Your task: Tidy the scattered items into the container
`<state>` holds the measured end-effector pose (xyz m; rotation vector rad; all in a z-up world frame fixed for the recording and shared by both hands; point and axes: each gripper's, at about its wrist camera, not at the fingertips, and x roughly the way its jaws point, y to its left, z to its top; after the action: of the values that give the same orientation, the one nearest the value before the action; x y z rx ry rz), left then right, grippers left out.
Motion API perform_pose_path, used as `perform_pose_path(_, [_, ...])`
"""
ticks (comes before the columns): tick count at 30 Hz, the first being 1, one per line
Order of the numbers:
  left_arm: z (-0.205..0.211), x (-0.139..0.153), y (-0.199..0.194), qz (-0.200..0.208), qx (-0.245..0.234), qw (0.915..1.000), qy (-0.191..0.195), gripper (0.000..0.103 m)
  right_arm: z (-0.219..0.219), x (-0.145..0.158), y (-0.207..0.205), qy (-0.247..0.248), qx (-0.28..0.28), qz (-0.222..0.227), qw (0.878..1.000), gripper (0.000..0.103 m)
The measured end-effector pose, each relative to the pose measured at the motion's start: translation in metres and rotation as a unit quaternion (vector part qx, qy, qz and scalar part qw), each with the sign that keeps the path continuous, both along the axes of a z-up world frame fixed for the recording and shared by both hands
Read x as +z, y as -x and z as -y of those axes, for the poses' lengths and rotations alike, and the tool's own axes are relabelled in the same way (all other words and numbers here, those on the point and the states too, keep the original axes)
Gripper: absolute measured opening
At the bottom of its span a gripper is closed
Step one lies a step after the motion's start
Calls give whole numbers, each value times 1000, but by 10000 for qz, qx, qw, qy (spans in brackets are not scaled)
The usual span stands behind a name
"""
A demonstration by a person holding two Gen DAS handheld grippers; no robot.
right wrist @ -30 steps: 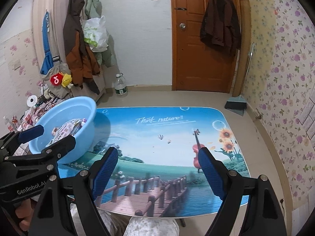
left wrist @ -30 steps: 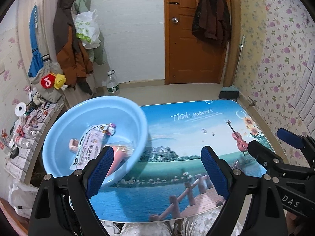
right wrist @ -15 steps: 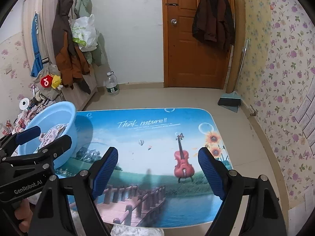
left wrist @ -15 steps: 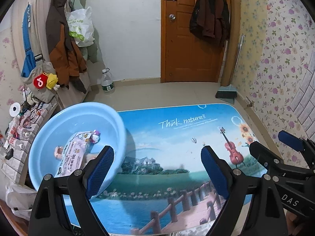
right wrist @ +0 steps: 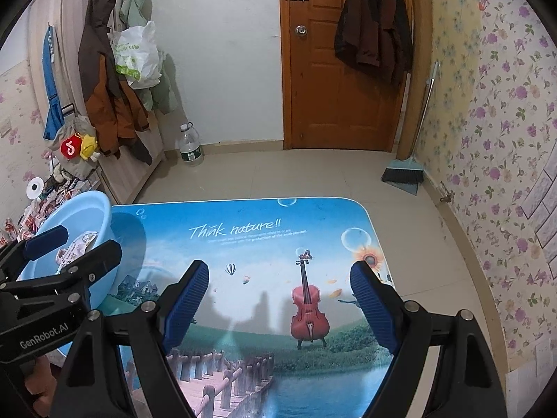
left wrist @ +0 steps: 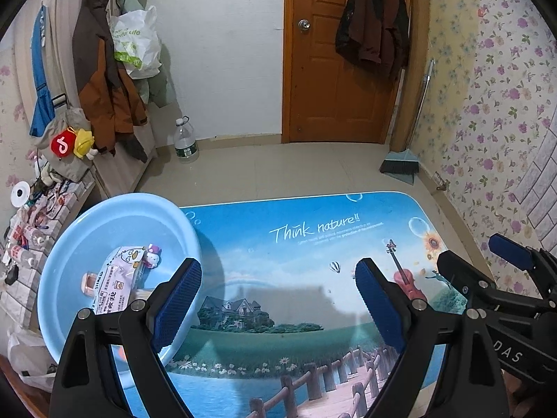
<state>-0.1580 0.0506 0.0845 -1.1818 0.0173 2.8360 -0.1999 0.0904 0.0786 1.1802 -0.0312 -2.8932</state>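
Note:
A light blue basin stands at the left side of the picture-printed table. Inside it lie a printed packet, a small pink-and-white figure and a pink item partly hidden under the packet. My left gripper hangs open above the table just right of the basin, nothing between its blue pads. My right gripper is also open and empty over the table's middle, with the basin far to its left. Each gripper shows at the edge of the other's view.
A water bottle stands on the floor by the wall. A broom and dustpan lean near the wooden door. Coats hang on the left wall above a shelf crowded with small items.
Both views have drawn back from the table: the basin and printed picture slid left and down in frame. Both grippers stayed open and empty.

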Motion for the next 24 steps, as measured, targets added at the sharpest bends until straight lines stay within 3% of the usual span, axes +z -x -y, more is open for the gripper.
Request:
perform_pose_path(10, [1,-3,1,29,43,10000,50,91,0,-9,6,28,17,70,10000,85])
perform_pose_path(24, [7,1,-8,-20,176,9998,37,101,1,-7,-3,35,39,6,10000,85])
